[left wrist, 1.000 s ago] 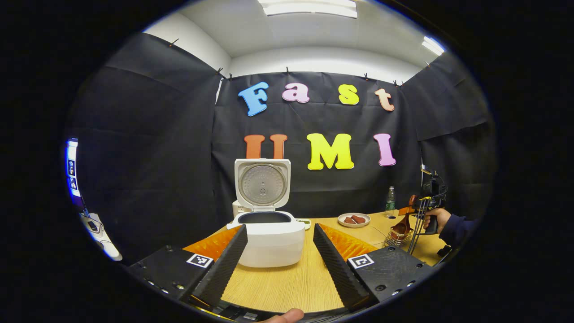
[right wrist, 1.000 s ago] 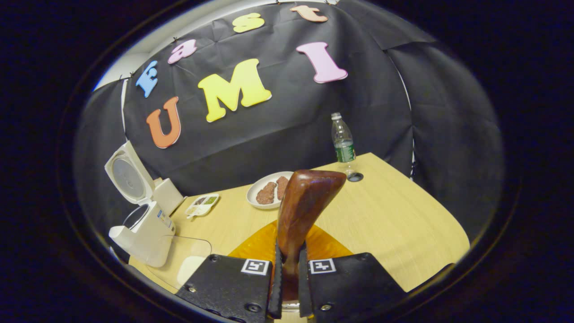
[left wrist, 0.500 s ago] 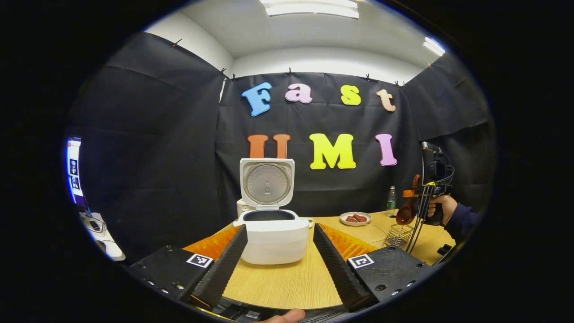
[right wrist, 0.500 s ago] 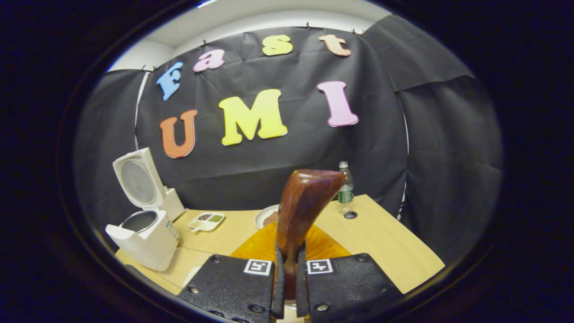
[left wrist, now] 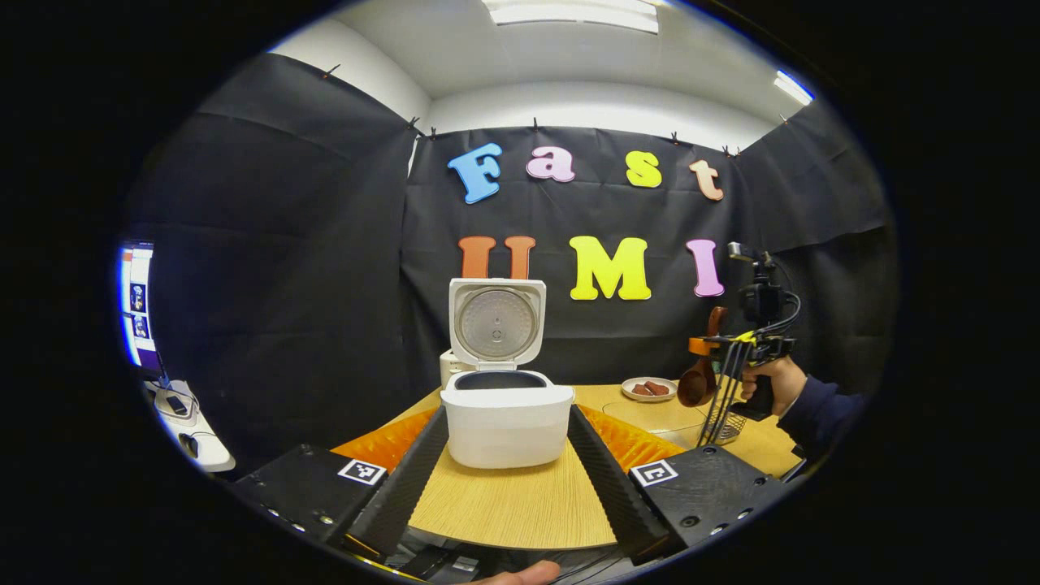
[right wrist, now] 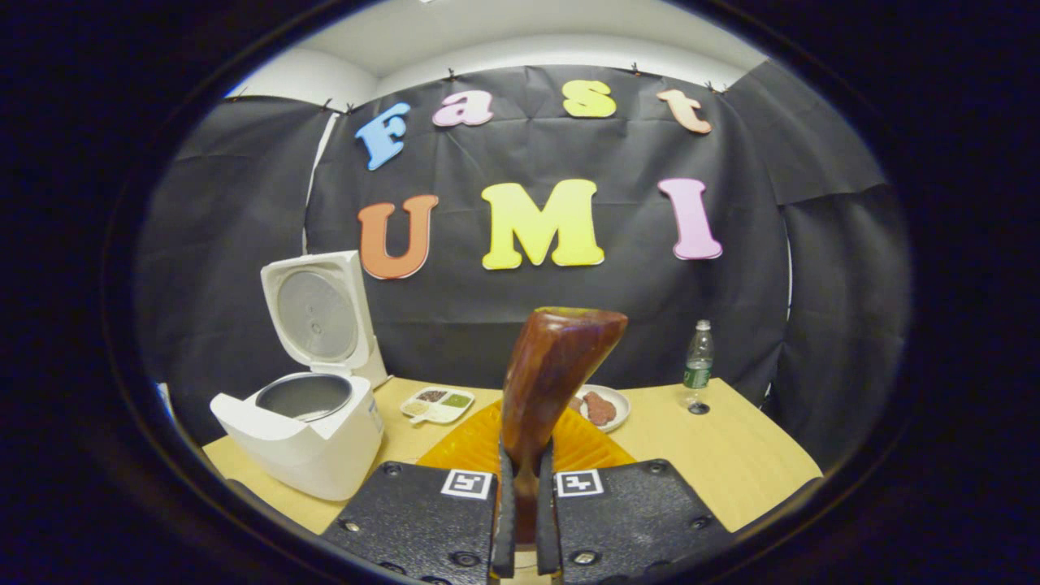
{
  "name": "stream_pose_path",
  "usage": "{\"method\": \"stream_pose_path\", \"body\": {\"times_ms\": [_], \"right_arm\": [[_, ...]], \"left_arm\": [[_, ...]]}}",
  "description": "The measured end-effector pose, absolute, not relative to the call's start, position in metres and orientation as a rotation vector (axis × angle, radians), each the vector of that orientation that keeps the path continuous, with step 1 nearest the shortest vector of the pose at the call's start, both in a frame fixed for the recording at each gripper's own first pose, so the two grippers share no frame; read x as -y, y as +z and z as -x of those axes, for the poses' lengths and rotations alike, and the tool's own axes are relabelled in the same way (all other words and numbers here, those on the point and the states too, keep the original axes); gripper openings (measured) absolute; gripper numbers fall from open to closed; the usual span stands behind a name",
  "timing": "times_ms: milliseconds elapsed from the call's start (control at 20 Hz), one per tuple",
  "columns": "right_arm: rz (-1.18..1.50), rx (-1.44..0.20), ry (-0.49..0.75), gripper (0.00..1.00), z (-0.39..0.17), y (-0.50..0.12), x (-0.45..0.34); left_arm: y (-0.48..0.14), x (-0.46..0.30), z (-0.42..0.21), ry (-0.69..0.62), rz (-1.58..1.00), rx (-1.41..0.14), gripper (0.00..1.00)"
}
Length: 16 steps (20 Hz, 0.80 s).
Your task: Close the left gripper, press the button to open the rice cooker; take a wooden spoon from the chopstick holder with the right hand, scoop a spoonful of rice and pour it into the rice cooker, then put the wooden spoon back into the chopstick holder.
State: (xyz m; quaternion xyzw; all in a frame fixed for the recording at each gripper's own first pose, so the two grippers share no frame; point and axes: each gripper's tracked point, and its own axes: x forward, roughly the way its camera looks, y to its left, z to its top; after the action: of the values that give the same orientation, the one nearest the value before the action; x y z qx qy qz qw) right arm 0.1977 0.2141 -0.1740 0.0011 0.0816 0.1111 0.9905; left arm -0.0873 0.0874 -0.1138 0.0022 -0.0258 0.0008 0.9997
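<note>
Now the wooden spoon is lifted clear of the chopstick holder.
The right tool [right wrist: 520, 520], fingers clamped on the wooden spoon [right wrist: 552, 382], has risen over the last second; in the left gripper view the spoon hangs well above the wire chopstick holder [left wrist: 729, 424] it stood in a second ago. The rice cooker [left wrist: 505, 406] sits on the desk [left wrist: 520, 504] with its lid up. The left tool [left wrist: 508, 475] hovers spread wide, holding nothing. Extraction is judged complete; scooping rice comes next, though no rice supply can be identified.

Raised lid [right wrist: 318, 309] walls rice cooker [right wrist: 305, 435] behind.
</note>
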Motion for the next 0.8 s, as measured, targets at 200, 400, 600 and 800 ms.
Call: {"method": "stream_pose_path", "body": {"times_ms": [200, 400, 600, 800], "right_arm": [[0.067, -0.199, 0.175, 0.16, -0.21, -0.216, -0.232], [0.139, -0.244, 0.124, 0.16, -0.23, -0.251, -0.232], [0.173, -0.315, 0.061, 0.16, -0.243, -0.283, -0.222], [0.185, -0.305, -0.029, 0.16, -0.248, -0.289, -0.221]], "left_arm": [[-0.115, -0.1, 0.093, 0.008, -0.002, 0.049, 0.94], [-0.115, -0.105, 0.1, 0.002, -0.001, 0.058, 0.94], [-0.122, -0.113, 0.103, 0.012, -0.016, 0.051, 0.94], [-0.135, -0.125, 0.103, 0.036, -0.002, 0.021, 0.94]]}}
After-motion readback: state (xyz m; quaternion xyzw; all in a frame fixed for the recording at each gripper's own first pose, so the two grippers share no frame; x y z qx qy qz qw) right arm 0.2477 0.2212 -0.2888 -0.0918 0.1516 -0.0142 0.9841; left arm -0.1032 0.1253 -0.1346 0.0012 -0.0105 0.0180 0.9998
